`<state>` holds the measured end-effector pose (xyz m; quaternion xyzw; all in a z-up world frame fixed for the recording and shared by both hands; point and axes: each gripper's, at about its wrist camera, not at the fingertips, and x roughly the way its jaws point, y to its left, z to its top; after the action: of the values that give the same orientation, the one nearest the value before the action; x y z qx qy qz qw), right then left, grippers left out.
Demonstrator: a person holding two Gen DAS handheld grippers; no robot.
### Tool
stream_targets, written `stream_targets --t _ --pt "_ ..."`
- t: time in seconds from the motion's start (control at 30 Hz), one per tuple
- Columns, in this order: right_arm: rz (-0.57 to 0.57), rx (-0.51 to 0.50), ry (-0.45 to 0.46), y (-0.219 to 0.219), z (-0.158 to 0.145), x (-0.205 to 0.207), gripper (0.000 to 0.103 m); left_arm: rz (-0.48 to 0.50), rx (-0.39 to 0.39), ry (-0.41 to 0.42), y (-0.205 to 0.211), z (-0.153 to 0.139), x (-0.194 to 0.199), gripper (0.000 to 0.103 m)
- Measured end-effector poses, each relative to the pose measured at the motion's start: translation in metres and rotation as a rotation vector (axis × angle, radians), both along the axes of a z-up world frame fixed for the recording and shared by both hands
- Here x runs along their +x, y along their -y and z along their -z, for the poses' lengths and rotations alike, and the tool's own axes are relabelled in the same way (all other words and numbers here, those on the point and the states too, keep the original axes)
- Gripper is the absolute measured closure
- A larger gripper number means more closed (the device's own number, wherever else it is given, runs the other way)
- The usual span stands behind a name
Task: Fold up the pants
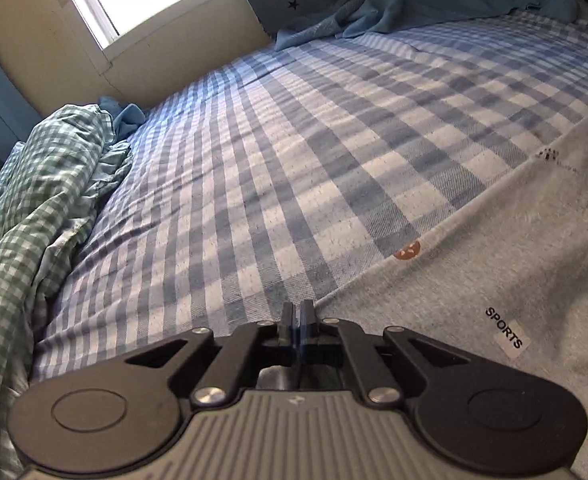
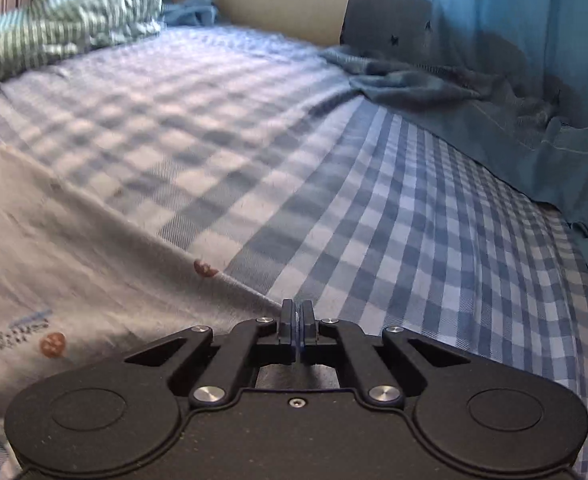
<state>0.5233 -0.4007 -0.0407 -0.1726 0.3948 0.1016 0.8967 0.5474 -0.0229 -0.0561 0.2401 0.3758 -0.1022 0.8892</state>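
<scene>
Both grippers are down on the bed. The left gripper (image 1: 297, 312) has its jaws pressed together at the near left corner of the grey printed pants (image 1: 494, 280), which spread away to its right over the blue checked sheet (image 1: 294, 140). The right gripper (image 2: 297, 312) is closed too, at the opposite corner, pants (image 2: 74, 248) running off to its left. Whether either actually pinches fabric is hard to tell.

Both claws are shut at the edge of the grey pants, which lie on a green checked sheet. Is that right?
Not quite: the sheet under the grey pants is blue checked, as the left wrist view shows. Both the left claw and the right claw are shut at the pants' edge.
</scene>
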Motion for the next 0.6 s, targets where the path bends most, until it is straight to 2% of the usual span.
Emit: stream_targets --t 0.07,0.1,0.13,0.17,0.2,0.23,0.3,0.4,0.47,0.5,0.53,0.57,0.6 --pt "0.008 0.012 0.028 -0.001 -0.005 -0.004 0.096 0.023 -0.069 -0.009 -0.017 -0.014 -0.002 0.072" --pt "-0.006 0.06 0.035 0.0 -0.012 -0.007 0.084 0.032 -0.106 -0.013 -0.032 -0.024 -0.004 0.04" --pt "-0.033 0.124 0.039 0.0 -0.02 -0.009 0.072 0.047 -0.136 -0.004 -0.047 -0.034 -0.007 0.024" --pt "-0.071 0.18 0.039 -0.002 -0.028 -0.01 0.064 0.074 -0.156 0.006 -0.063 -0.043 -0.011 0.022" --pt "-0.117 0.227 0.037 -0.006 -0.034 -0.011 0.046 0.104 -0.166 0.004 -0.08 -0.051 -0.014 0.021" --pt "-0.167 0.261 0.029 -0.014 -0.038 -0.009 0.034 0.134 -0.181 -0.019 -0.098 -0.056 -0.017 0.018" --pt "-0.279 0.293 -0.023 -0.037 -0.038 0.0 0.031 0.156 -0.215 -0.106 -0.129 -0.057 -0.019 0.018" --pt "-0.378 0.269 -0.092 -0.073 -0.026 0.018 0.03 0.139 -0.253 -0.208 -0.156 -0.043 -0.022 0.018" --pt "-0.406 0.242 -0.121 -0.095 -0.017 0.03 0.03 0.168 -0.268 -0.233 -0.16 -0.036 -0.024 0.018" --pt "-0.411 0.236 -0.138 -0.104 -0.013 0.035 0.03 0.172 -0.258 -0.232 -0.158 -0.033 -0.024 0.024" --pt "-0.411 0.231 -0.156 -0.11 -0.01 0.04 0.03 0.158 -0.219 -0.238 -0.154 -0.027 -0.025 0.056" --pt "-0.415 0.227 -0.184 -0.115 -0.006 0.046 0.03 0.145 -0.188 -0.257 -0.15 -0.023 -0.022 0.083" --pt "-0.42 0.219 -0.218 -0.12 -0.003 0.05 0.031 0.119 -0.17 -0.28 -0.144 -0.018 -0.021 0.097"
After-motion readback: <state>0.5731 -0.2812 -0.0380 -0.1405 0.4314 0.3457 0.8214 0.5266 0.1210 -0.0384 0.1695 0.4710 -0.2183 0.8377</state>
